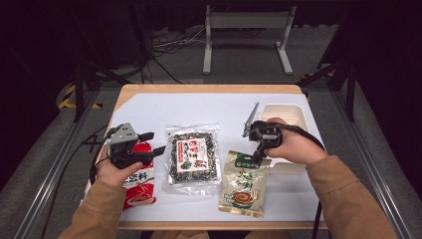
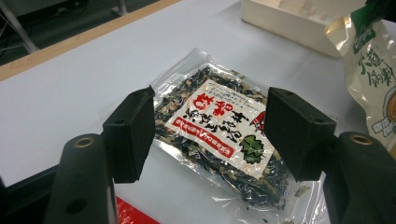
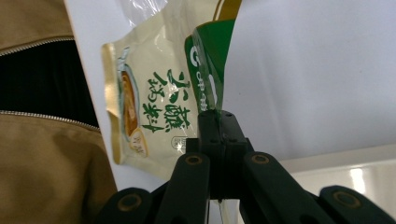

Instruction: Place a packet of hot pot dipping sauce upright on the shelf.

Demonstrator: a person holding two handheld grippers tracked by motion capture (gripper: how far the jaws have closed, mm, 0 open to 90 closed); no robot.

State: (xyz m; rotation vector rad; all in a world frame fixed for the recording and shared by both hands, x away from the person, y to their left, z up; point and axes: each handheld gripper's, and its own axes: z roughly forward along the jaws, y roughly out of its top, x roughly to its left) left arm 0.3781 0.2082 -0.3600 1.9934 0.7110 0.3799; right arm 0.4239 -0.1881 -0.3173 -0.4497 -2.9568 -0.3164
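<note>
White sheeting covered the surface (image 1: 149, 112), with a bare wooden strip along its far edge and dark floor, cables and a grey frame beyond.

The cream-and-green pouch (image 1: 243, 184) lay near the front edge, right of centre. Its green top edge was pinched by the right gripper (image 1: 258, 155), whose fingers (image 3: 219, 140) were fully closed on that edge with no gap visible between them. In the right gripper view the top of the pouch (image 3: 154, 107) stood raised off the sheet and folded at the pinch; its lower part still rested on the surface in the high view. The cream tray (image 1: 293, 115) sat just behind the right hand, touching or nearly touching the pouch's far corner; I could not tell which.

The clear seaweed packet (image 1: 193, 158) lay at centre, just beside the pouch, their edges close but apart. The left gripper (image 1: 153, 143) hovered at the packet's left edge, fingers (image 2: 130, 135) held wide apart and gripping nothing, the packet (image 2: 219, 130) seen between them on the sheet below. The red packet (image 1: 139, 186) lay under the left hand, near the front-left corner.

Open sheet remained across the far half of the surface and at the front right.
</note>
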